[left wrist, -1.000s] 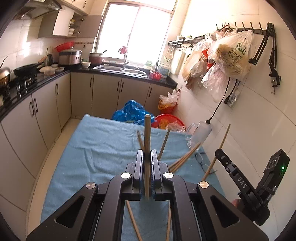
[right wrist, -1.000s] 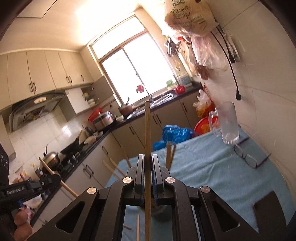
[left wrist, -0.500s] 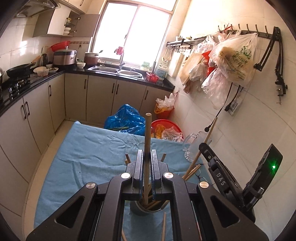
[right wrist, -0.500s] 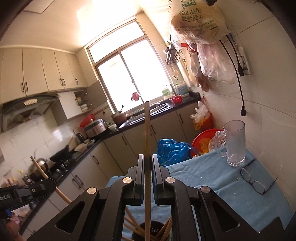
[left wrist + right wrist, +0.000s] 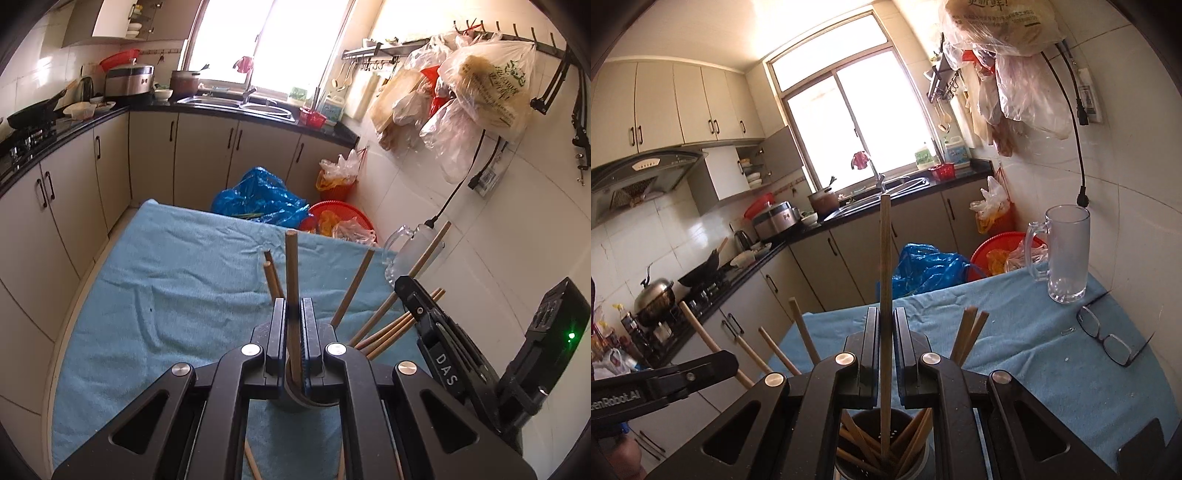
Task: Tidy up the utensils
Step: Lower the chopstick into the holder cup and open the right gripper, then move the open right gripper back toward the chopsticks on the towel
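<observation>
Our left gripper (image 5: 293,314) pinches one wooden chopstick (image 5: 291,280) upright, its lower end inside the dark holder (image 5: 295,397) on the blue-clothed worktop (image 5: 166,288). Our right gripper (image 5: 885,325) has its jaws slightly spread around a second chopstick (image 5: 885,258), whose tip sits in the same holder (image 5: 864,461) among several leaning chopsticks (image 5: 967,332). A glass mug (image 5: 1065,254) and spectacles (image 5: 1108,339) lie near the wall.
</observation>
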`<action>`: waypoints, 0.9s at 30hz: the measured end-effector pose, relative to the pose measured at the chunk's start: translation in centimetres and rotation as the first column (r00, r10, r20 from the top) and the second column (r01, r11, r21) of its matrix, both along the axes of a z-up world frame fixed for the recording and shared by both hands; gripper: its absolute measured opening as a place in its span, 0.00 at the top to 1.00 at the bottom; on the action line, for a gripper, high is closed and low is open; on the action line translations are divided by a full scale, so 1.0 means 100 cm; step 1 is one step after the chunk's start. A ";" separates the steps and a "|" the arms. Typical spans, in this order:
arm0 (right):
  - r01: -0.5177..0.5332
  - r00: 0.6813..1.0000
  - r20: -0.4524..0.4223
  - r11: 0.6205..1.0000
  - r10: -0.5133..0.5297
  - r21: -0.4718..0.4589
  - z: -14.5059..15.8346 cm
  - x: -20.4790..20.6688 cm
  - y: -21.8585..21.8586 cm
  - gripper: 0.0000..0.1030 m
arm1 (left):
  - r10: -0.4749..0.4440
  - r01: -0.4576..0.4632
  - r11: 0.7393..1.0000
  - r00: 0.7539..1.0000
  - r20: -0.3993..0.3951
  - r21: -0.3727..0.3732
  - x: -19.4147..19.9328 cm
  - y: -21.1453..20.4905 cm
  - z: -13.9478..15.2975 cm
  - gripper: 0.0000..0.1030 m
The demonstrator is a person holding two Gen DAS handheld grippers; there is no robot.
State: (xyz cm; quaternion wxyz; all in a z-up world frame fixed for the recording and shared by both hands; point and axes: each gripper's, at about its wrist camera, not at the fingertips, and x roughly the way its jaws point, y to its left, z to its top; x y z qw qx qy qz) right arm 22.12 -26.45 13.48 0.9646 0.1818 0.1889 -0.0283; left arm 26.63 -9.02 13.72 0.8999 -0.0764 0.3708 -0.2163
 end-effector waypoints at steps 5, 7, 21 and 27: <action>-0.031 0.999 -0.017 0.999 0.031 -0.013 0.002 -0.005 0.004 0.90 | 0.005 -0.005 1.000 1.000 -0.001 0.010 -0.001 0.002 0.001 0.94; -0.031 0.999 -0.010 0.999 0.031 -0.011 0.007 -0.010 0.003 0.88 | 0.010 -0.010 1.000 1.000 -0.001 0.005 -0.002 0.004 0.004 0.94; 0.030 0.999 -0.022 1.000 -0.030 -0.002 -0.005 -0.110 -0.025 0.53 | 0.145 -0.152 0.987 0.981 0.128 0.049 -0.083 0.056 -0.023 0.57; 0.018 0.982 -0.191 0.998 -0.006 0.062 -0.080 -0.135 -0.022 0.53 | 0.173 -0.180 0.963 0.983 0.054 0.202 -0.111 0.061 -0.116 0.54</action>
